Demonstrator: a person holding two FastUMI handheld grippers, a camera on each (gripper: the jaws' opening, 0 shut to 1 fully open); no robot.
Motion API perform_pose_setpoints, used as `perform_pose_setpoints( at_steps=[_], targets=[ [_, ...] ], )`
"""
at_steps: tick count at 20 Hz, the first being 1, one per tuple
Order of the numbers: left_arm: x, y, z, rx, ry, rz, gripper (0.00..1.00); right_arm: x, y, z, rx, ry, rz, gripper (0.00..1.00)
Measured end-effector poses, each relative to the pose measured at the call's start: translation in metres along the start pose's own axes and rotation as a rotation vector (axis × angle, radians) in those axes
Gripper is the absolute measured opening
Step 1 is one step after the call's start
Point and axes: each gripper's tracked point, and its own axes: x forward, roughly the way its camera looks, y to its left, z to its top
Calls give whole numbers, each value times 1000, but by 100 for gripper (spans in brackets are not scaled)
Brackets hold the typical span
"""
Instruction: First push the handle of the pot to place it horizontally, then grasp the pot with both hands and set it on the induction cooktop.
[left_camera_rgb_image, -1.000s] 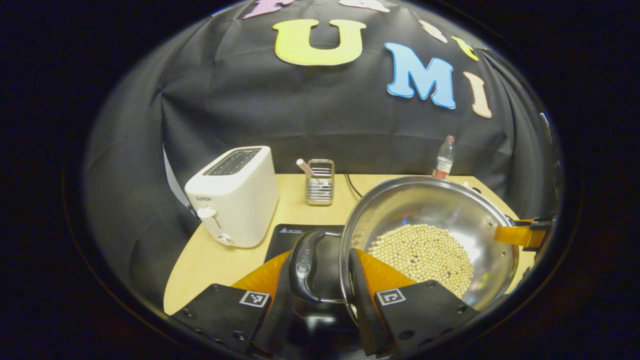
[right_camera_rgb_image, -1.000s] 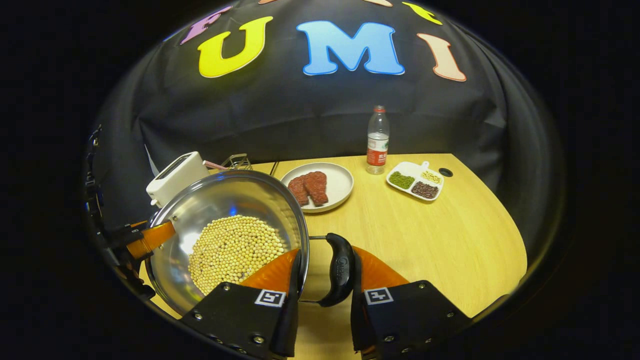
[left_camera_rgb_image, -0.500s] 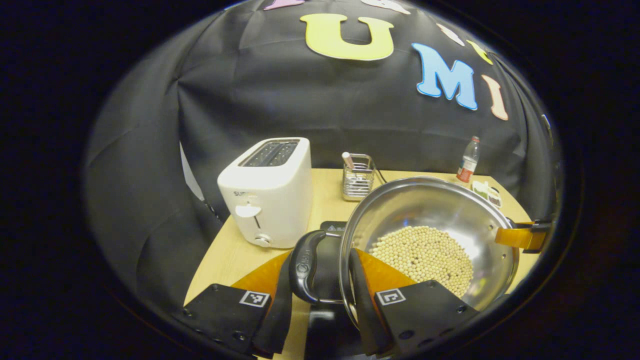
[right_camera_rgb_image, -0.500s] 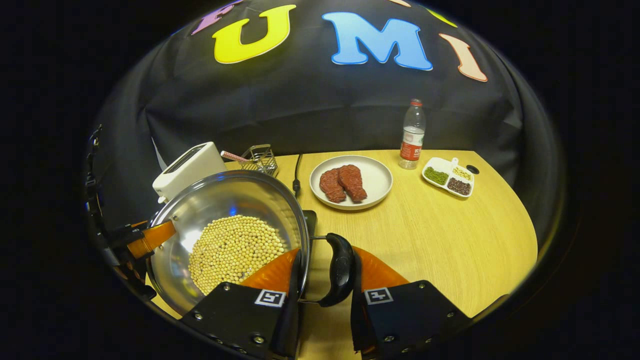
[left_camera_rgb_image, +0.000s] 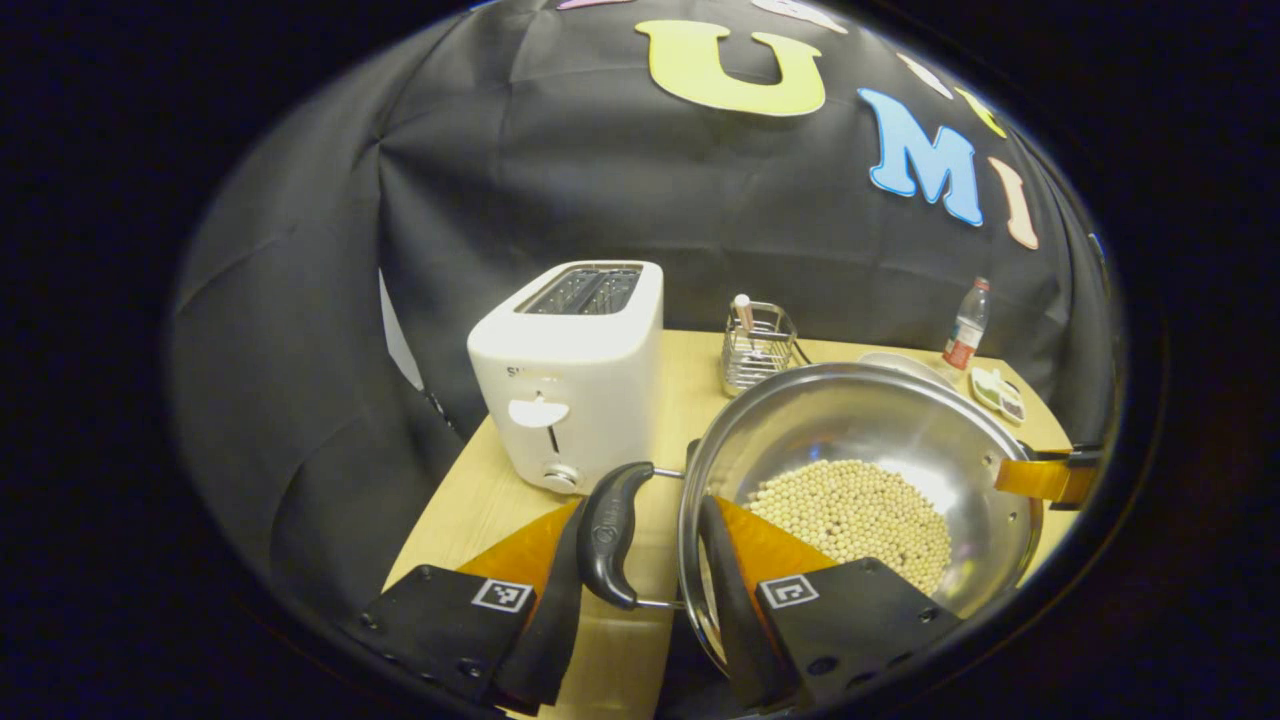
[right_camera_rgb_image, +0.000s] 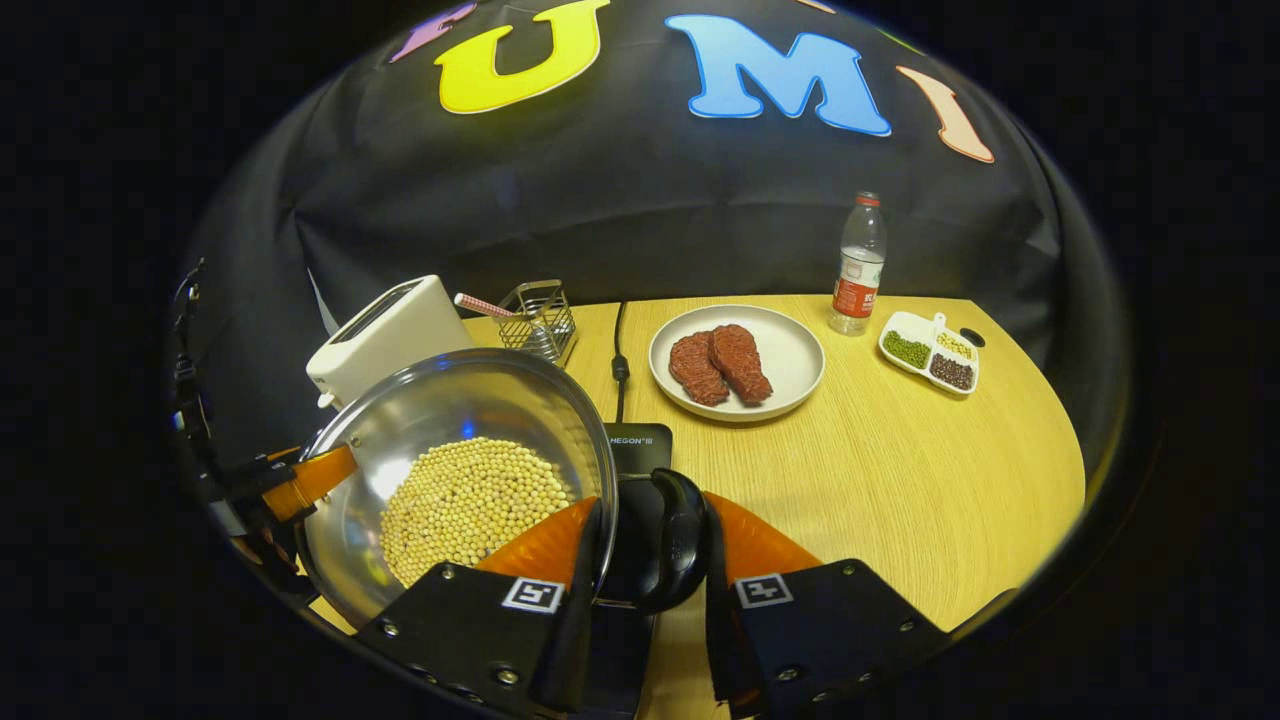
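both grippers, left gripper (left_camera_rgb_image: 655, 560) and right gripper (right_camera_rgb_image: 645, 545), are clamped on the pot (right_camera_rgb_image: 455, 470) at its side handles, one finger inside the rim, above the induction cooktop (right_camera_rgb_image: 640, 445) (beans heaped loose), so tilting it could spill them.

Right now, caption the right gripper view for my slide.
Right hand-held gripper clamps the pot of beans by its side handle above the induction cooktop.

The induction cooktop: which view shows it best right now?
The right gripper view. The cooktop's dark corner shows past the pot, under the pot's handle. The left gripper view gives just a dark sliver beside the pot's rim.
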Motion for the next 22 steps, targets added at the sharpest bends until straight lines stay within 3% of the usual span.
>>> perform_pose_setpoints(
  at_steps=[3, 5, 12, 13, 16, 18, 20, 21, 22],
  targets=[
    [-7, -1, 21, 12, -89, 31, 78, -12, 7, 15, 26, -63, 57, 66],
    [-19, 1, 42, 31, -158, 77, 99, -26, -5, 35, 16, -141, 38, 96],
    [-108, -61, 108, 48, -393, 98, 97, -112, -76, 79, -28, -365, -12, 98],
    [-122, -75, 113, 48, -418, 95, 93, -128, -87, 81, -33, -389, -14, 98],
    [-166, -119, 121, 37, -472, 71, 100, -171, -121, 84, -62, -456, -27, 98],
    [-190, -153, 122, 31, -498, 44, 97, -198, -142, 83, -72, -497, -36, 98],
    [-219, -186, 124, 36, -534, 24, 100, -224, -163, 78, -78, -524, -37, 98],
    [-233, -203, 124, 42, -556, 16, 93, -238, -172, 76, -81, -535, -35, 98],
    [-250, -219, 124, 47, -582, 11, 96, -250, -182, 74, -83, -546, -36, 98]
  ],
)
